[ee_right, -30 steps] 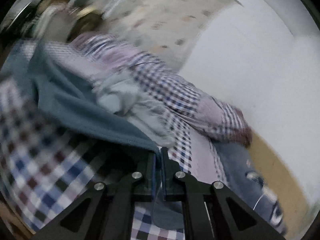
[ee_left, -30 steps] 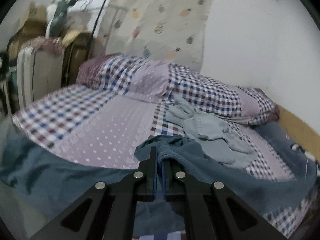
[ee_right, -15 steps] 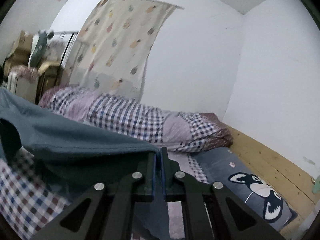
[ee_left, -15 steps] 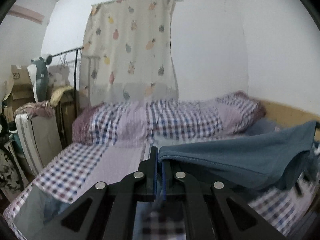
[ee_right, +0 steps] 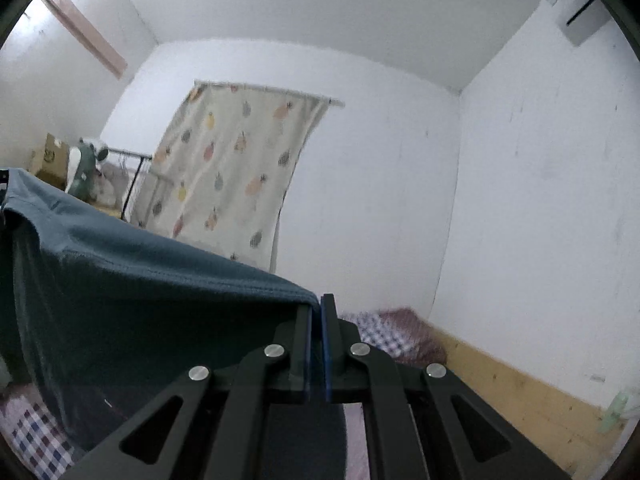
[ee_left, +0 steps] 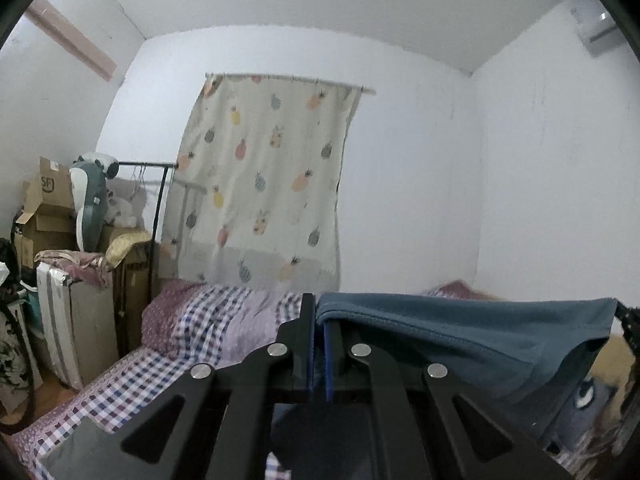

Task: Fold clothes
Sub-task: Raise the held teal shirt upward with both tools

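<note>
Raised higher, blue garment (ee_left: 460, 332) stretched between left gripper (ee_left: 319, 320), right gripper (ee_right: 316, 316)

Left wrist view: I look along the fingers, level over the bed (ee_left: 168, 344), toward the curtain (ee_left: 264, 184).
Right wrist view: tilted higher, same wall.
Shared: curtain (ee_right: 236, 164), blue garment (ee_right: 132, 280) close.

Open air ahead; garment (ee_left: 460, 332) spans btwn grippers; bed (ee_left: 132, 376) below.

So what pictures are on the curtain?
Colourful pineapples on the cream curtain, clearest in the left wrist view.
</note>
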The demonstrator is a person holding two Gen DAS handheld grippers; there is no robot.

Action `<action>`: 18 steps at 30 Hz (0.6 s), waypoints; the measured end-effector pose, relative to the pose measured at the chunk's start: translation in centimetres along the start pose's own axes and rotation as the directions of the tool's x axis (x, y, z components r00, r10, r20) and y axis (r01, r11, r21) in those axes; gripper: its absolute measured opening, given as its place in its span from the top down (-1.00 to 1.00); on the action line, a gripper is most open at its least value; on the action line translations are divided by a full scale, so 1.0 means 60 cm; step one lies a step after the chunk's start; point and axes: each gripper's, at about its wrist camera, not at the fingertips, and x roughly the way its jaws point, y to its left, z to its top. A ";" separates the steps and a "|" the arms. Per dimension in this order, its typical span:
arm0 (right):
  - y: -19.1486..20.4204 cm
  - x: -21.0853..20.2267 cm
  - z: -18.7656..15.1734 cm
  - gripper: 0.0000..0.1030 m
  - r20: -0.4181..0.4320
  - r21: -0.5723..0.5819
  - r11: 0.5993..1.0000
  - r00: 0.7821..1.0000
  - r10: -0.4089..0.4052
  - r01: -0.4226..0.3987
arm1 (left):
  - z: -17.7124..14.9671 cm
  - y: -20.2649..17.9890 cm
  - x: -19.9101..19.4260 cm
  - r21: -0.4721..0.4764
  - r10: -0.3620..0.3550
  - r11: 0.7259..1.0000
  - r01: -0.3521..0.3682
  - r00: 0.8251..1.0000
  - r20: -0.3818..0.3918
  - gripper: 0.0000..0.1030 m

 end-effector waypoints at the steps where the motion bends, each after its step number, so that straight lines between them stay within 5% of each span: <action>1: -0.006 -0.017 0.017 0.96 0.020 -0.001 1.000 1.000 -0.002 0.002 | 0.020 -0.001 -0.020 -0.013 -0.015 1.000 0.015 1.000 0.014 0.96; 9: -0.041 -0.142 0.133 0.95 0.171 -0.004 0.999 0.985 -0.035 0.036 | 0.113 -0.006 -0.133 -0.073 -0.128 0.989 0.132 0.990 0.059 0.96; 18: -0.062 -0.180 0.157 0.95 0.184 -0.002 0.997 0.980 -0.072 0.073 | 0.146 -0.015 -0.196 -0.182 -0.249 0.951 0.252 0.968 0.037 0.96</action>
